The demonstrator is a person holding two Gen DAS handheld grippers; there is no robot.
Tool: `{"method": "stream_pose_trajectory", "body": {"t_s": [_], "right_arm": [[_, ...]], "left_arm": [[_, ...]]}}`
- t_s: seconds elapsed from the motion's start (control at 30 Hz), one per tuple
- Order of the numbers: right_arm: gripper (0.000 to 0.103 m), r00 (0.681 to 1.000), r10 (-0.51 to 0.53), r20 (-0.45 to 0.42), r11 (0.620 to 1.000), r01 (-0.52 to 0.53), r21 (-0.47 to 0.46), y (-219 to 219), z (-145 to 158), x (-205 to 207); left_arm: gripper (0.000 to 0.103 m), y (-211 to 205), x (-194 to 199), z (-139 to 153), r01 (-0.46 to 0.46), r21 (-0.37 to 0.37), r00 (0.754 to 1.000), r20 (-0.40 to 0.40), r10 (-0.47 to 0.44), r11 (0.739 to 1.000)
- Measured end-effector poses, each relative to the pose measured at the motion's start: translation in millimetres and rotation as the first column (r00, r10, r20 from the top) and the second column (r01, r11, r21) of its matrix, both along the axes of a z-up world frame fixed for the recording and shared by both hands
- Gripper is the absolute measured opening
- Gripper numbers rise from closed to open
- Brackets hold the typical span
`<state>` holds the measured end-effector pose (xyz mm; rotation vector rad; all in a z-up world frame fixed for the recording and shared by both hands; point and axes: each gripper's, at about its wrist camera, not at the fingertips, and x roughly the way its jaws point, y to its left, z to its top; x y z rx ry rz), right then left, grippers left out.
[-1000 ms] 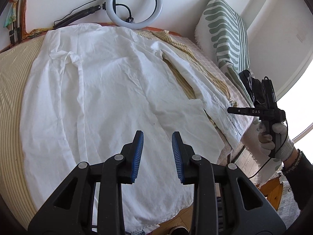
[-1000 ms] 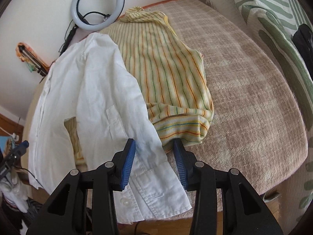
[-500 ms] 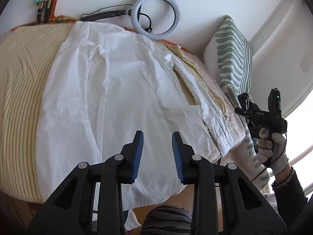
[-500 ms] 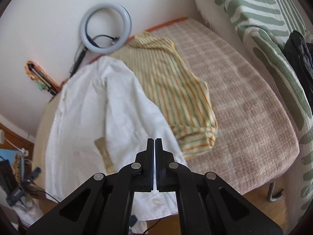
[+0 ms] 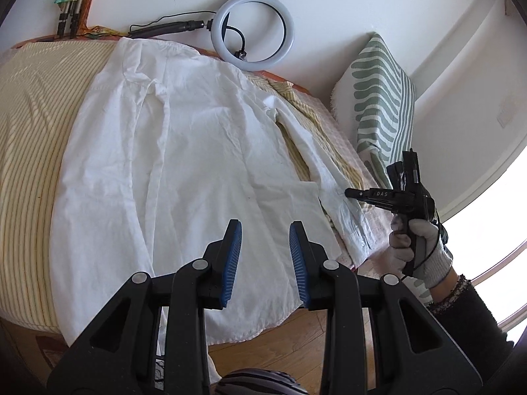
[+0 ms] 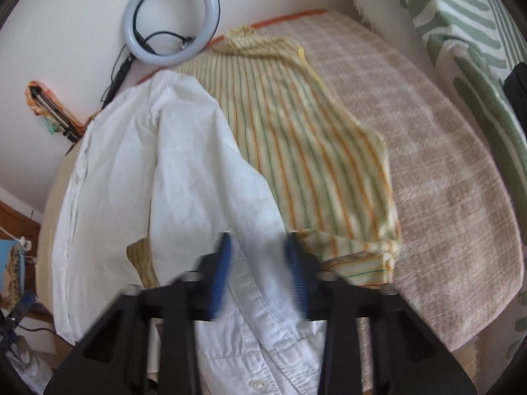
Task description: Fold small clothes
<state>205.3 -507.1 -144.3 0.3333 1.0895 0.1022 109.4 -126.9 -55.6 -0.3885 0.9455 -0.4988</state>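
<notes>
A white button shirt lies spread on the bed, its hem hanging over the near edge. My left gripper is open and empty just above the shirt's lower hem. In the right wrist view the same white shirt shows with its right sleeve running down to the cuff. My right gripper is open, its blue pads on either side of the sleeve near the cuff; it also shows in the left wrist view at the sleeve. A yellow striped top lies under and beside the sleeve.
A ring light leans on the wall behind the bed. A green patterned cushion stands at the right. The bed has a pinkish checked cover and a striped sheet. Wooden floor lies below the near edge.
My right gripper, shut half a second ago, has opened and now straddles the sleeve near the cuff. My left gripper stays open and has shifted slightly over the hem.
</notes>
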Motion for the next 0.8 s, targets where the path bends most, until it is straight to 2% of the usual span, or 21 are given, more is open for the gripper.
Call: {"method": "stream_pose_trajectory", "body": {"t_s": [0.23, 0.4, 0.53, 0.7, 0.8], "right_arm": [[0.001, 0.994, 0.044, 0.095, 0.989, -0.03, -0.147, 45.3, 54.8, 3.5], [0.001, 0.961, 0.221, 0.164, 0.954, -0.179, -0.239, 117.4, 90.8, -9.3], [0.001, 0.925, 0.356, 0.135, 0.905, -0.305, -0.298, 173.1, 82.8, -22.0], [0.006, 0.877, 0.475, 0.074, 0.871, -0.456, -0.184, 207.4, 56.3, -30.0], [0.01, 0.873, 0.481, 0.083, 0.875, -0.472, -0.109, 203.6, 56.1, -38.2]], "left_arm": [[0.03, 8.7, 3.4, 1.6, -0.028, -0.008, 1.0, 0.0, 0.028, 1.0], [0.03, 14.1, 4.7, 6.0, -0.052, -0.029, 0.999, 0.004, 0.052, 0.998], [0.03, 19.9, 4.1, 7.1, -0.069, -0.027, 0.998, 0.01, 0.07, 0.997], [0.03, 26.2, 6.3, 2.0, -0.086, -0.017, 0.996, -0.009, 0.086, 0.996], [0.03, 27.3, 8.1, 1.2, -0.092, -0.007, 0.996, -0.008, 0.092, 0.996]]}}
